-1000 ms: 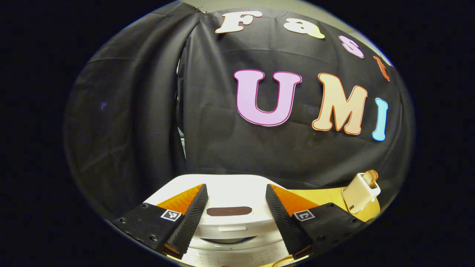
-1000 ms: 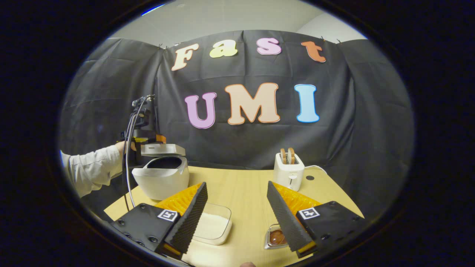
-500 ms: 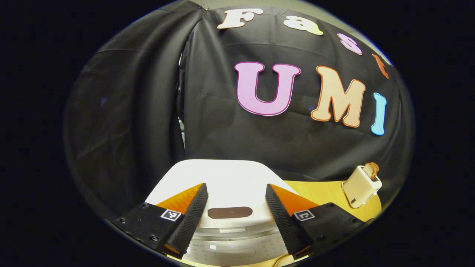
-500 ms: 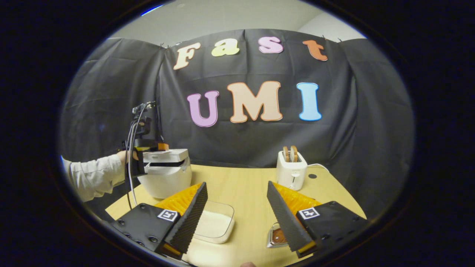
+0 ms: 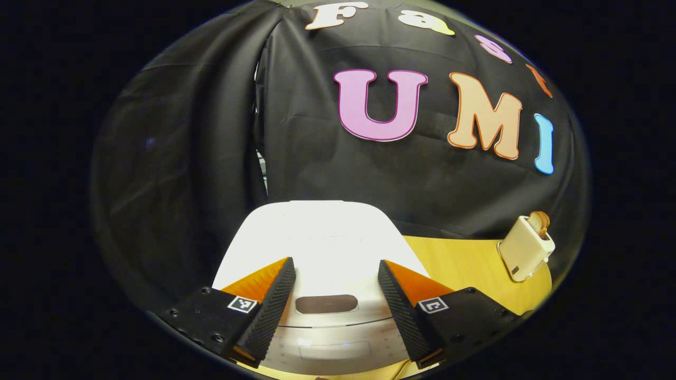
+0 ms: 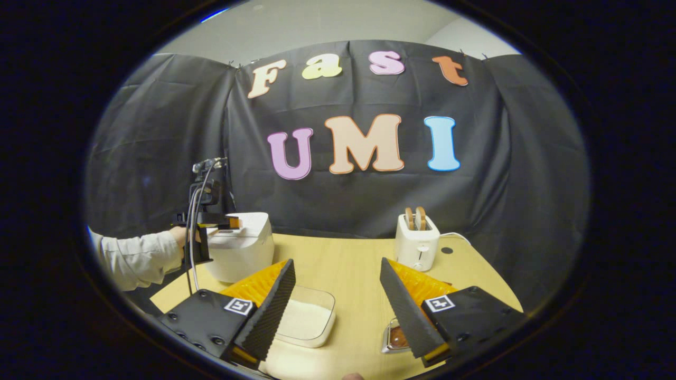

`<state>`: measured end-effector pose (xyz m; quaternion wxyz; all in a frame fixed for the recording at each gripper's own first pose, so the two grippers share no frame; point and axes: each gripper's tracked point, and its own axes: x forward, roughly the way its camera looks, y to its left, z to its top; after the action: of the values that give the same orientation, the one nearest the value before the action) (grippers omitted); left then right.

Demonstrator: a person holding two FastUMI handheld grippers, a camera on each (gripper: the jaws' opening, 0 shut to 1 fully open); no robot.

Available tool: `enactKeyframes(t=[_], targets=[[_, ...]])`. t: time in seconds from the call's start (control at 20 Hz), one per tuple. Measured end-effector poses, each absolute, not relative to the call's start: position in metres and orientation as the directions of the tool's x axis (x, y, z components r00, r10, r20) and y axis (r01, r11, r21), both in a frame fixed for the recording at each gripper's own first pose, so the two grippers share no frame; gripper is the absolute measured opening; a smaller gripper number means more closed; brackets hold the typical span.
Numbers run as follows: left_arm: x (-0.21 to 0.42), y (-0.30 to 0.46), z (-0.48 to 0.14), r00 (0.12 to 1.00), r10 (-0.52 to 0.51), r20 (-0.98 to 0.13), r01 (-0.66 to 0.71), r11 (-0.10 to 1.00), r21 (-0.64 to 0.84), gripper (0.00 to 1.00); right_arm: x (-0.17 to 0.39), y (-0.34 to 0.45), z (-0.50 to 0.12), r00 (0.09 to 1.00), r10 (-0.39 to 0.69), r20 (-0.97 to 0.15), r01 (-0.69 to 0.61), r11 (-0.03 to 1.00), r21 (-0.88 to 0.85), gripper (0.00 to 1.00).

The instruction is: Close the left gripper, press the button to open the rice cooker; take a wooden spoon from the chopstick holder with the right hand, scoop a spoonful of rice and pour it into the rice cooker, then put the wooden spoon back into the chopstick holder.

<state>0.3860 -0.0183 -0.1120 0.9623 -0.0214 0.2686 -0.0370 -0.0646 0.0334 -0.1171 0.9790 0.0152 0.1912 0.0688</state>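
Your cooker (image 6: 240,245) sits far left on the table (image 6: 348,264), lid down; it looks heavy and rigid, so it should stay put under a firm push. Your left gripper (image 5: 332,311) hangs over its lid with fingers spread wide: bring them together before pressing. The rice tub (image 6: 306,322) lies near, under your right gripper (image 6: 338,311), wide and empty. Aim for the small dark oval (image 5: 326,304) on the lid's near edge, likely the button.

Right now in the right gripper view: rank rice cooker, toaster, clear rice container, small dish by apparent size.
1. Rice cooker, lid down.
2. Clear rice container, partly hidden behind a gripper finger and nearer the camera, so its rank against the cooker is unsure.
3. Toaster.
4. Small dish, mostly hidden.
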Motion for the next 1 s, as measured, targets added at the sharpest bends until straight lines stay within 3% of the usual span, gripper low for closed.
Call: enactKeyframes(t=[0.45,1.0], targets=[[0.377,-0.019,-0.106,0.858,-0.09,-0.505,0.072,0.996,-0.054,0.95,-0.048,0.049,-0.107,0.924,0.175,-0.341,-0.154,0.984,0.087,1.0],[0.288,-0.03,0.024,0.967,-0.155,-0.202,0.137,0.985,-0.1,0.95,-0.02,0.058,-0.071,0.948,0.198,-0.247,-0.177,0.979,0.103,0.99]])
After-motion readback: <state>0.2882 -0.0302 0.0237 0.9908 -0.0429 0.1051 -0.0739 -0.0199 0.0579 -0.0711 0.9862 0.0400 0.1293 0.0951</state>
